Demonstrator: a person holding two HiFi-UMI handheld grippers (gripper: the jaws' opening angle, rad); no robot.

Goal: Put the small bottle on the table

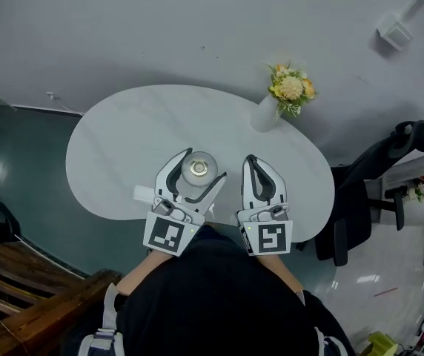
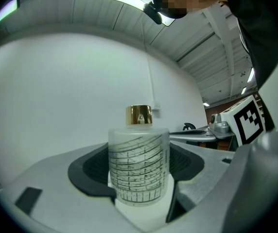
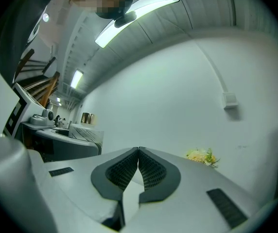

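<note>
The small bottle (image 2: 139, 166) is frosted glass with black line markings and a gold cap (image 2: 139, 114). My left gripper (image 1: 204, 164) is shut on the bottle, its dark pads pressed against both sides of the upright body. In the head view the bottle (image 1: 199, 169) is over the front middle of the white table (image 1: 123, 136); whether it touches the top cannot be told. My right gripper (image 1: 250, 159) hovers just to the right, jaws shut with nothing between them. In the right gripper view the pads (image 3: 151, 171) meet at the tips.
A white vase (image 1: 266, 115) with yellow flowers (image 1: 291, 87) stands at the table's far right edge. A black office chair (image 1: 375, 169) is to the right of the table. Wooden furniture (image 1: 19, 280) sits at the lower left on the dark floor.
</note>
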